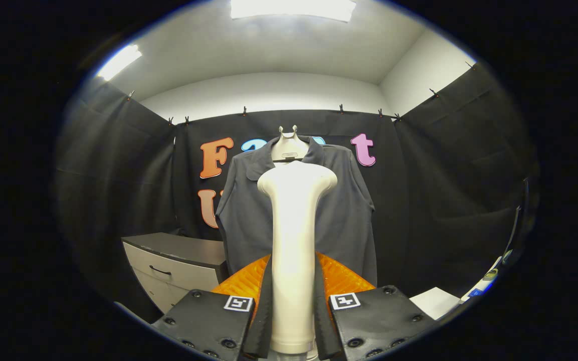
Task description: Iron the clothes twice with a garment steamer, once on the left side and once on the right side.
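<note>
The gripper [293, 321], clamped on a white garment steamer [294, 240], holds its head short of the dark polo shirt [344, 210] hanging beyond; neither side's pass looks begun, by this view.

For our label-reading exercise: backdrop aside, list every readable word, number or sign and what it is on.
No words readable.
Square markers on the gripper's fingers, shut on the garment steamer: patterns only.
Shirt, drawer cabinet: no print seen.
Small items beyond the right finger: too blurred.
</note>
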`<state>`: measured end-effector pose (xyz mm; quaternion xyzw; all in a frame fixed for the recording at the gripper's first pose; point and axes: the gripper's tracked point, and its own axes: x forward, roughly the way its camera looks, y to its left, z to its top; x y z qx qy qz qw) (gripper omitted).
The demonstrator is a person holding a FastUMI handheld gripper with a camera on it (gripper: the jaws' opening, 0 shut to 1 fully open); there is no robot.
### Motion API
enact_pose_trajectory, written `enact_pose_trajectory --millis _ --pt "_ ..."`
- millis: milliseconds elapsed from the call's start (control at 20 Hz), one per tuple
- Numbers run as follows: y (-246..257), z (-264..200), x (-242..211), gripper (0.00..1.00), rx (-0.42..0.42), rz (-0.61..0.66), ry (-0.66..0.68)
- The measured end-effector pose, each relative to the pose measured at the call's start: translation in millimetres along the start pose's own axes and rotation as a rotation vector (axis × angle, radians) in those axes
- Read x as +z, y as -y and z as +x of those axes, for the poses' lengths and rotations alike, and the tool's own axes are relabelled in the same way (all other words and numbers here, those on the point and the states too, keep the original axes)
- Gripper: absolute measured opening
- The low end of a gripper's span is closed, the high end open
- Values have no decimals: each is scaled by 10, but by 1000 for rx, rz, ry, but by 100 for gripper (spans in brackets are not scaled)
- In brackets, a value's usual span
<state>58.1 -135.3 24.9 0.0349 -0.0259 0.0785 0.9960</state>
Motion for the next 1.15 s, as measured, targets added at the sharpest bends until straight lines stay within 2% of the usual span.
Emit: enact_pose_trajectory --millis 400,1150 --pt "-188 -198 20 42 12 -11 10" --pt "-209 -213 -94 42 17 27 -6"
